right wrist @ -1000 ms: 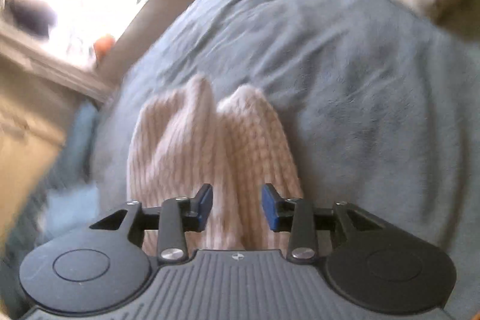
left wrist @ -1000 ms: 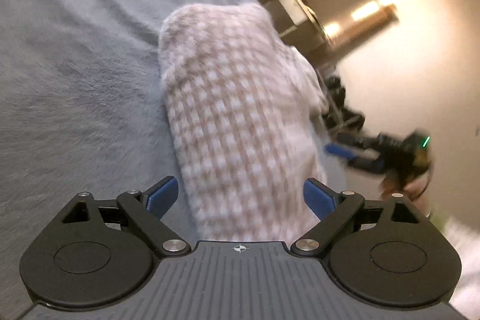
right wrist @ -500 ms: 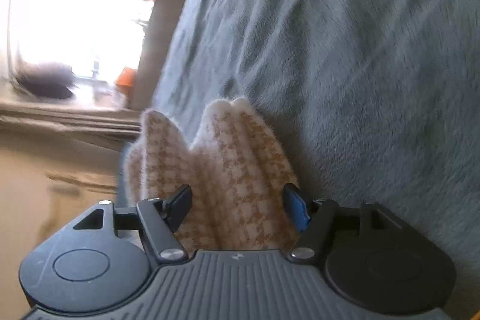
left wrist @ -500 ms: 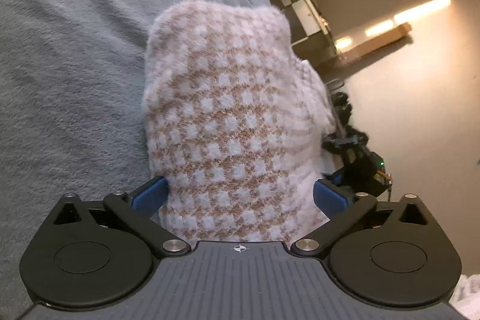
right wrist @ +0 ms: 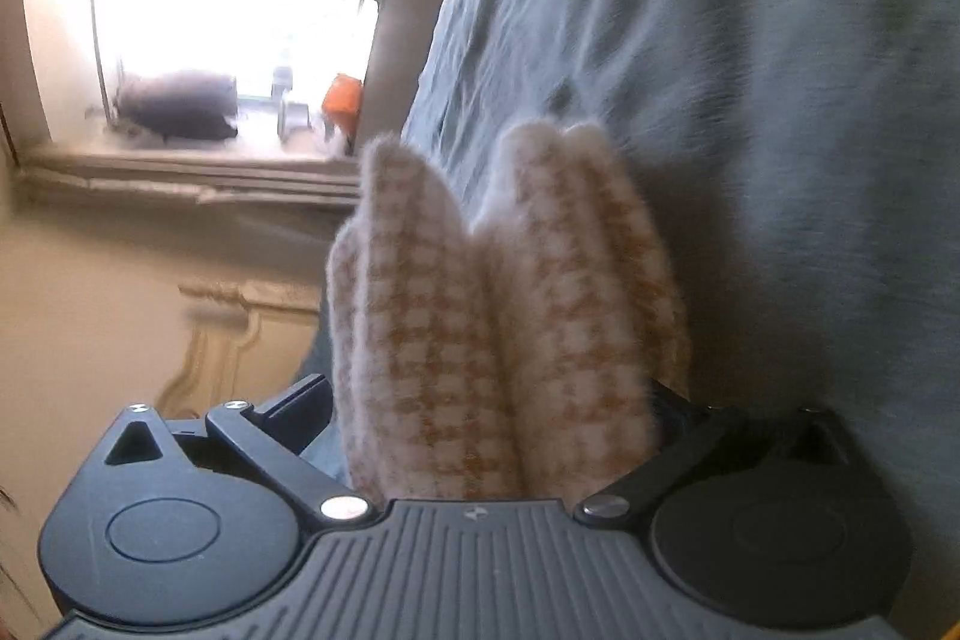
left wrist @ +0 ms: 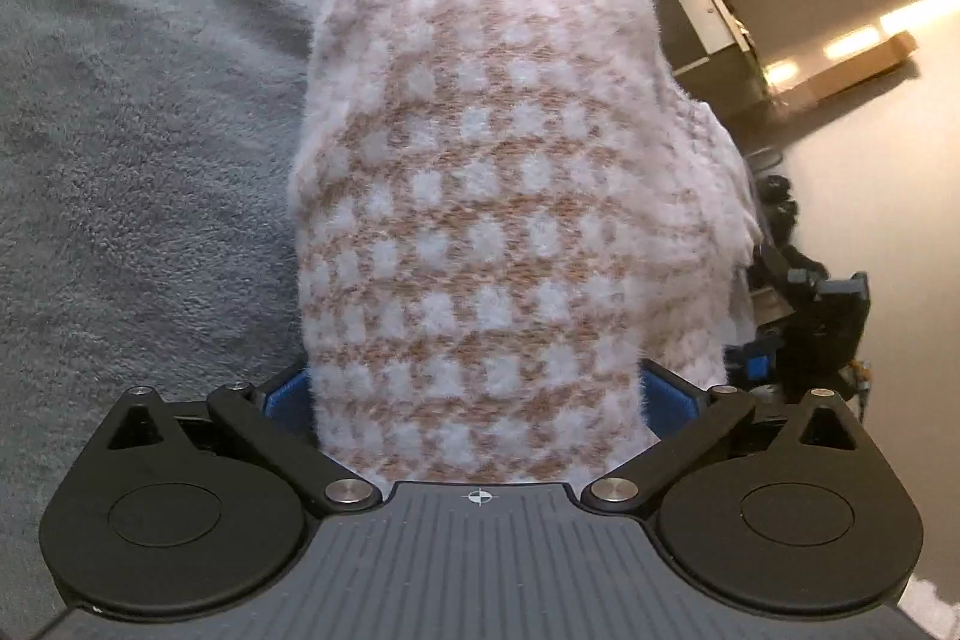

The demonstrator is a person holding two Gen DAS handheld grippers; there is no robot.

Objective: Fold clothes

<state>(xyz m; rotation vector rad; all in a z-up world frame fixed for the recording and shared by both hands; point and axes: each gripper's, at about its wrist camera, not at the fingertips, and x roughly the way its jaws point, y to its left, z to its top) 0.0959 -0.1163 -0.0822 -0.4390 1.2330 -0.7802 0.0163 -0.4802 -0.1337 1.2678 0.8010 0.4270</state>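
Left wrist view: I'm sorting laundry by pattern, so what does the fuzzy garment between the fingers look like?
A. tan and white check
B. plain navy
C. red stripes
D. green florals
A: the fuzzy garment shows white squares on a tan ground, lying on the grey blanket.

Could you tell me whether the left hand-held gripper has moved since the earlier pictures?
Yes: the left hand-held gripper has advanced along the checked garment, jaws wide, toward the shelf.

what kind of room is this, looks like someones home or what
Probably a bedroom in a home: a soft grey fleece blanket spread like bedding, a fuzzy pink-and-tan checked knit garment on it, and a bright window with a cluttered sill beside it.
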